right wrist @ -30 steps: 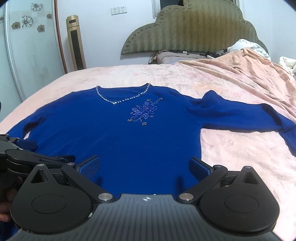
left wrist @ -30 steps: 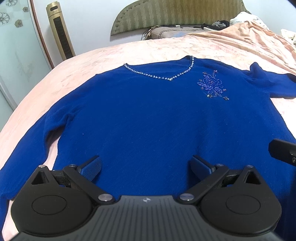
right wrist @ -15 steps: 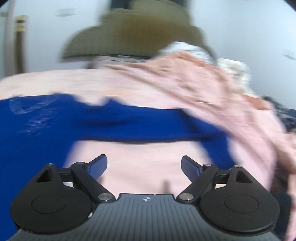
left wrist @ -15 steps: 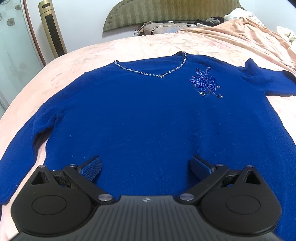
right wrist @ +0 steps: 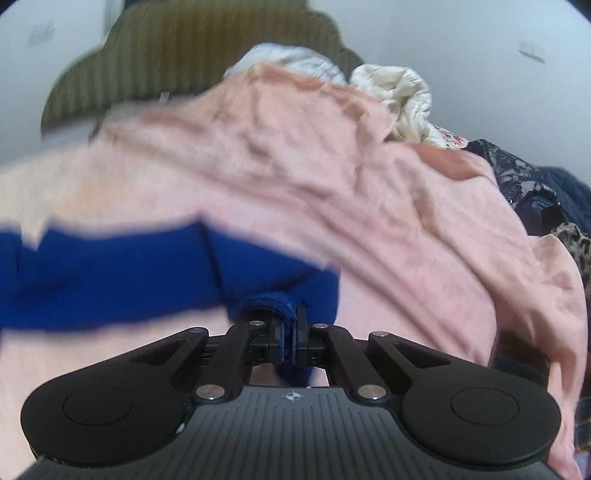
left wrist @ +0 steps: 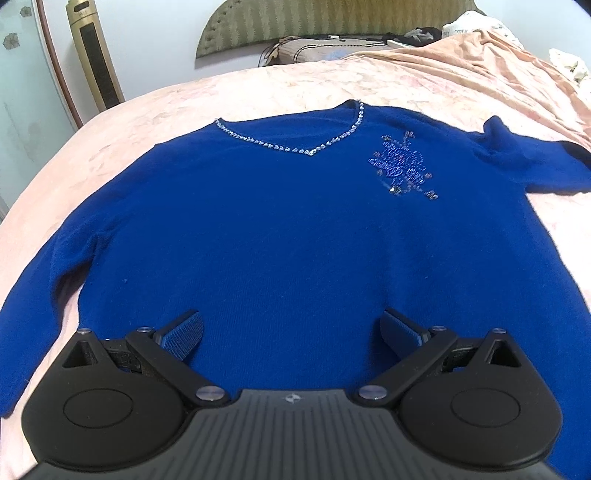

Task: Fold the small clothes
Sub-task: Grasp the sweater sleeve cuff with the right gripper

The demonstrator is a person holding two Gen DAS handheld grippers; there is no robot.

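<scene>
A royal blue sweater [left wrist: 288, 229] with a beaded V-neck and a sequin flower lies flat, front up, on a pink bedspread [left wrist: 258, 88]. My left gripper [left wrist: 291, 328] is open and empty, hovering over the sweater's lower hem. In the right wrist view, my right gripper [right wrist: 290, 332] is shut on the cuff end of the sweater's right sleeve [right wrist: 147, 273], which stretches away to the left across the bedspread [right wrist: 369, 192]. That view is blurred.
A green padded headboard [left wrist: 332, 22] and a pillow [left wrist: 325, 51] stand at the bed's far end. A gold tower fan [left wrist: 96, 62] stands at back left. Crumpled white and dark clothes [right wrist: 517, 177] lie piled at the bed's right side.
My right gripper swung right from the hem to the sleeve end and shut on the cuff. My left gripper drew back slightly and stayed open over the hem.
</scene>
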